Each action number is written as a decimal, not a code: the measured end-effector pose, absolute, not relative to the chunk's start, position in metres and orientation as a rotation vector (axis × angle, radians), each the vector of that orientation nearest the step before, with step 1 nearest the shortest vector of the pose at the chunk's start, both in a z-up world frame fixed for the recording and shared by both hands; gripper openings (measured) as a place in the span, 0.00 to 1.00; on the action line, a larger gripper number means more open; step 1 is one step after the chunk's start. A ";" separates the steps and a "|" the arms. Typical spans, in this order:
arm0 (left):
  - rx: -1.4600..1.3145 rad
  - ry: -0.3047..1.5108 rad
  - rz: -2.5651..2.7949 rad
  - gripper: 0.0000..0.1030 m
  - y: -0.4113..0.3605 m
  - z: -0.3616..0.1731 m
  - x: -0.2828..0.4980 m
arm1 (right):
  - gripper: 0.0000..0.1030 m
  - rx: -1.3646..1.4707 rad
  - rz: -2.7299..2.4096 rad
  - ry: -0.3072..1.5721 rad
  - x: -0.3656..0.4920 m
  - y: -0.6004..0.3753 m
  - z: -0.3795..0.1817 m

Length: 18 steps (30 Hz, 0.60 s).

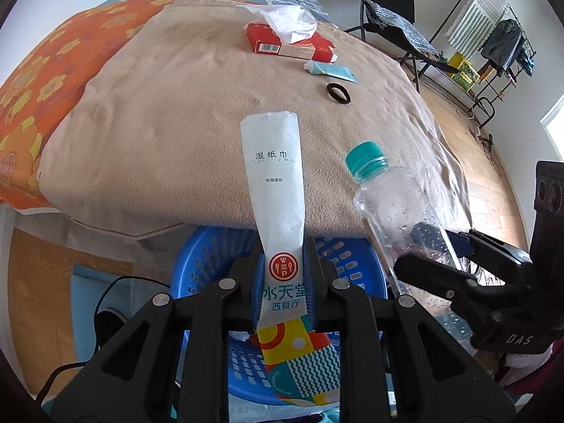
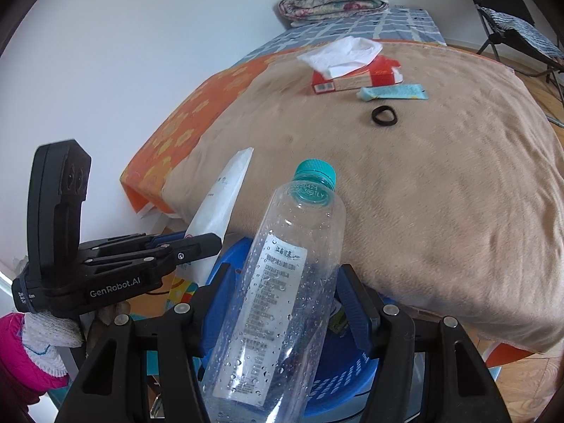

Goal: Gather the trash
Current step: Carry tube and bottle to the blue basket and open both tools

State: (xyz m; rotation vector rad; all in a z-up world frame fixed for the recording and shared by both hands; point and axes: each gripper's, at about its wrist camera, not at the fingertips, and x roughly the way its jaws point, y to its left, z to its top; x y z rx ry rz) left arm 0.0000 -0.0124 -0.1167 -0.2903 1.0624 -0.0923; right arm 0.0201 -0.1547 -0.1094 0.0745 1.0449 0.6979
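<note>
Left gripper [image 1: 283, 268]: I read its jaws as nearly closed, clamped on the wet-wipe packet [image 1: 278, 190]; the packet stands up between the fingers, white end toward the bed, printed end hanging below
Right gripper [image 2: 285, 292]: I see its jaws part-way apart, pressed on both sides of the clear plastic bottle [image 2: 278, 282]; the bottle lies along the fingers, teal cap [image 2: 314, 171] pointing away toward the bed, droplets inside its wall
Relative position: my 2 grippers sit just beside each other, left gripper's packet to the left of the bottle in the right wrist view
Blue basket [image 1: 208, 261]: directly beneath both grippers, on the floor against the bed's edge; both held items are above it, not inside
Bed, tan blanket [image 2: 440, 190]: beyond the basket
Items on blanket: red tissue box [image 1: 292, 44] with white tissue [image 1: 285, 21] sticking out; teal tube [image 1: 333, 70] just beside it; black hair tie [image 1: 338, 93] near the tube
Person: 1 pink sleeve [image 2: 21, 356] behind the left gripper
</note>
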 end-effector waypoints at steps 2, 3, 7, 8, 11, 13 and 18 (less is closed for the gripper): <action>-0.289 1.060 -0.089 0.17 -0.012 -0.116 0.000 | 0.60 0.070 0.697 1.045 0.020 -0.153 -0.110; -0.289 1.058 -0.089 0.17 -0.013 -0.116 0.000 | 0.60 0.070 0.695 1.042 0.020 -0.153 -0.110; -0.285 1.057 -0.088 0.18 -0.012 -0.116 -0.001 | 0.61 0.075 0.693 1.037 0.020 -0.152 -0.110; -0.280 1.058 -0.088 0.19 -0.013 -0.116 -0.001 | 0.61 0.075 0.694 1.039 0.021 -0.152 -0.111; -0.272 1.061 -0.091 0.42 -0.014 -0.115 -0.002 | 0.63 0.071 0.699 1.059 0.022 -0.149 -0.114; -0.261 1.058 -0.084 0.49 -0.015 -0.114 -0.003 | 0.64 0.066 0.690 1.062 0.022 -0.149 -0.114; -0.261 1.060 -0.071 0.50 -0.013 -0.115 -0.004 | 0.74 0.084 0.666 1.055 0.025 -0.154 -0.111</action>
